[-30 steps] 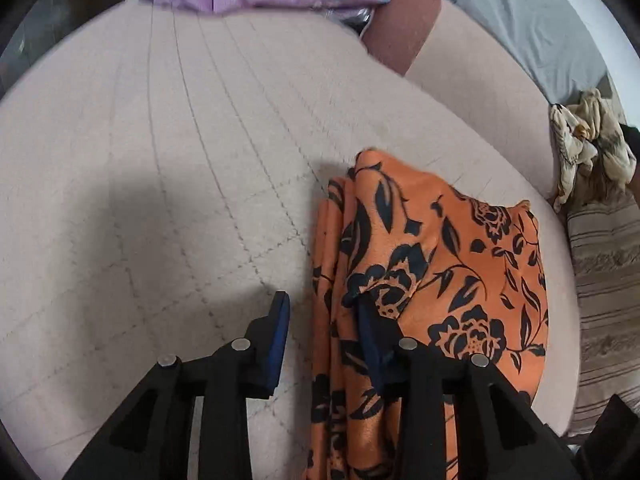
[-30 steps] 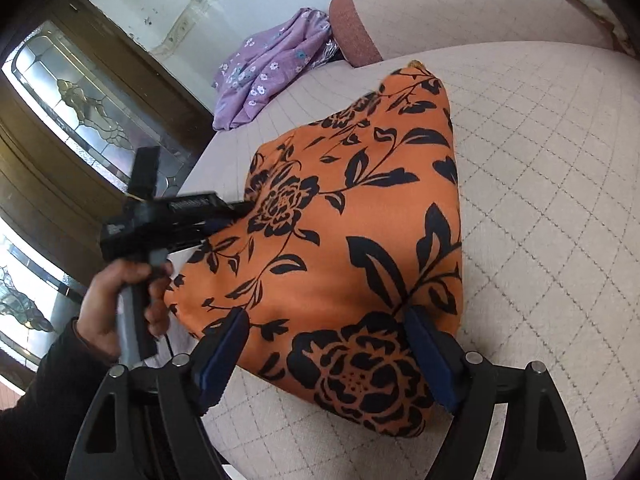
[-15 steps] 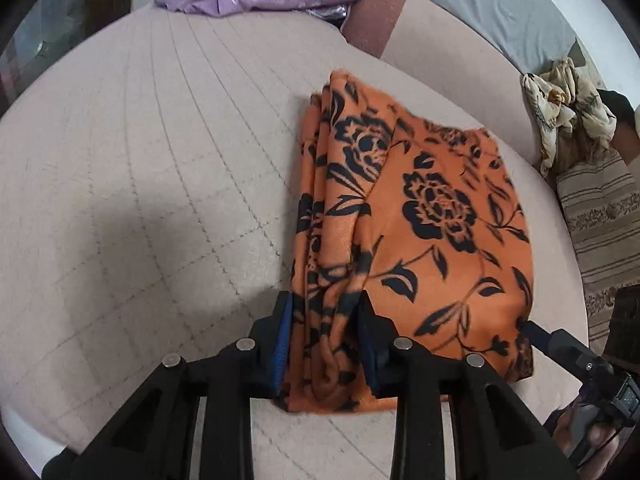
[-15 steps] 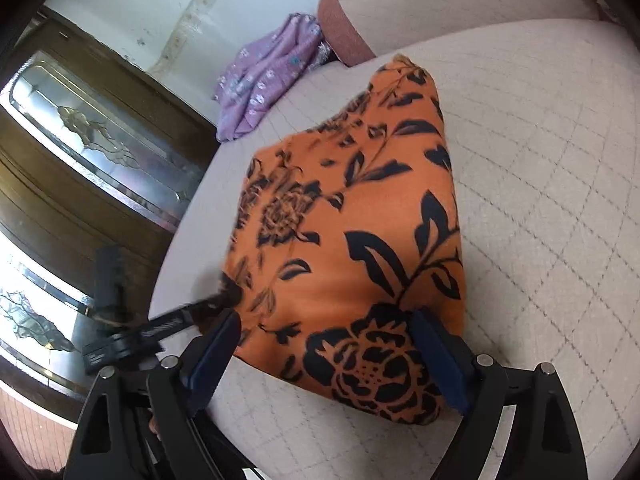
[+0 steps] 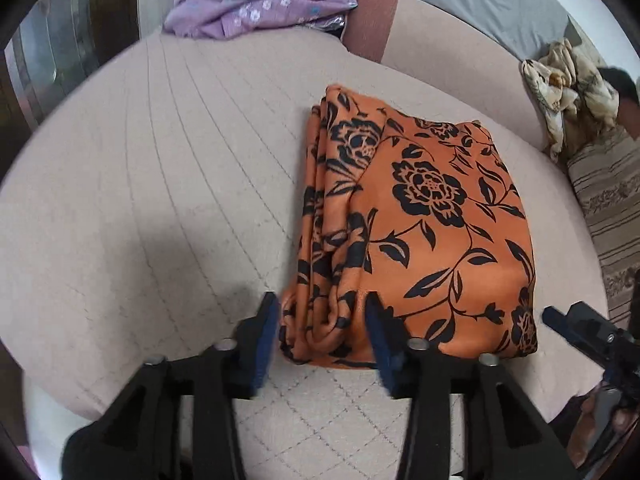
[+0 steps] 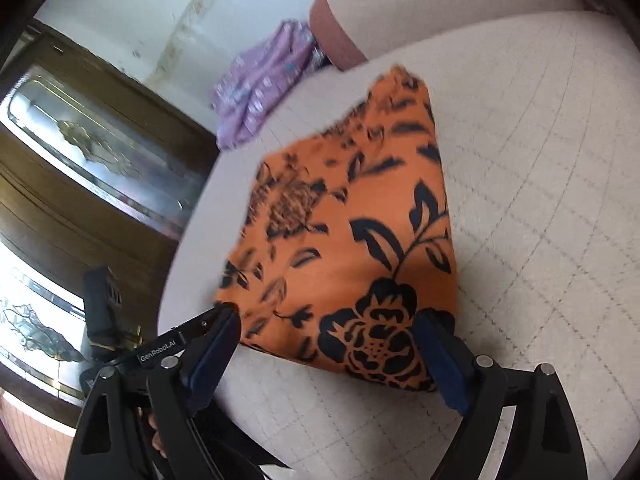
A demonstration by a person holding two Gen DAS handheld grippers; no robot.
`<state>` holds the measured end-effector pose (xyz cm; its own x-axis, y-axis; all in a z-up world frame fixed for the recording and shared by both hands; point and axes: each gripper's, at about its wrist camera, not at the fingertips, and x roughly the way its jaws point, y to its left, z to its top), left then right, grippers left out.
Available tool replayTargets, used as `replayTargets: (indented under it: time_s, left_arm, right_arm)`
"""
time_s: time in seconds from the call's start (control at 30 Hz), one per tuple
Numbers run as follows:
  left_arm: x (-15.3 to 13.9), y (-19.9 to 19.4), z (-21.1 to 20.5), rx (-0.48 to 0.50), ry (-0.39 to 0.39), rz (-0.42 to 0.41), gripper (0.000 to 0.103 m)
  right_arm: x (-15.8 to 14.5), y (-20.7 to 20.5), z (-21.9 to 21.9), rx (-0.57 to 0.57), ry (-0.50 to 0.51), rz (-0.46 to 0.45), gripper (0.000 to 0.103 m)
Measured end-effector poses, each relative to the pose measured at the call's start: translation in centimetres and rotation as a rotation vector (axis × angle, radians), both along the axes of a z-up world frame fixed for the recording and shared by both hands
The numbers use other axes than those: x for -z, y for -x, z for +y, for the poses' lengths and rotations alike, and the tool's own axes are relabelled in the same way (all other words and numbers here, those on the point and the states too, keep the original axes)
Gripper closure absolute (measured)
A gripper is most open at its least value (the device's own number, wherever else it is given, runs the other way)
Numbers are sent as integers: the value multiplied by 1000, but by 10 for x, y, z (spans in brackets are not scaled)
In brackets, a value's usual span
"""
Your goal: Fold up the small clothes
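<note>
An orange garment with black flowers (image 5: 420, 216) lies folded into a thick rectangle on the beige quilted cushion (image 5: 168, 184). It also shows in the right wrist view (image 6: 352, 248). My left gripper (image 5: 322, 332) is open, its blue pads on either side of the near left corner with the stacked fold edges. My right gripper (image 6: 326, 344) is open wide at the near edge of the garment, which lies flat between the pads. The right gripper's tip (image 5: 576, 324) shows at the garment's near right corner.
A purple flowered garment (image 5: 256, 0) lies at the cushion's far edge by a reddish bolster (image 5: 370, 20). A crumpled cream cloth (image 5: 568, 88) and a striped cushion (image 5: 612, 208) are at right. A dark wooden door with glass (image 6: 80, 168) stands beyond the cushion's left edge.
My left gripper has let go of the garment's folded edge and opened, backing off slightly. The right gripper stayed open and drew back a little. The garment now rests flat.
</note>
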<state>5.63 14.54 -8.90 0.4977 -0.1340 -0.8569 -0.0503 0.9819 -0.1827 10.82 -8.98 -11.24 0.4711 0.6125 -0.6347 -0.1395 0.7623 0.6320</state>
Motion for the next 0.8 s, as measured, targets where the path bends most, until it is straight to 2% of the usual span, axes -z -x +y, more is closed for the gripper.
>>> replayTargets:
  time_s: [0.07,0.27,0.47,0.6,0.7,0.8]
  left_arm:
    - [-6,5,-2,1,8,-30,39]
    - [-11,20,-2,13,-16,-31,39]
    - [-1,9,-6,7,-15,-18,39]
    - [-4,7,-3,16,30,-18,38]
    - [-8,2,3,15,80,-35,25]
    - [-6,-7,9,7,103,-41,25]
  right_arm:
    - [-1,8,-6,24,3,-1,13]
    - [14,30,-25,76,-16,41,13]
    - [24,39,-49,123,-33,70,13]
    - [28,39,-56,137,-43,83,13]
    - [29,36,-58,136,-50,86,13]
    - [27,29,-60,138,-64,85,13]
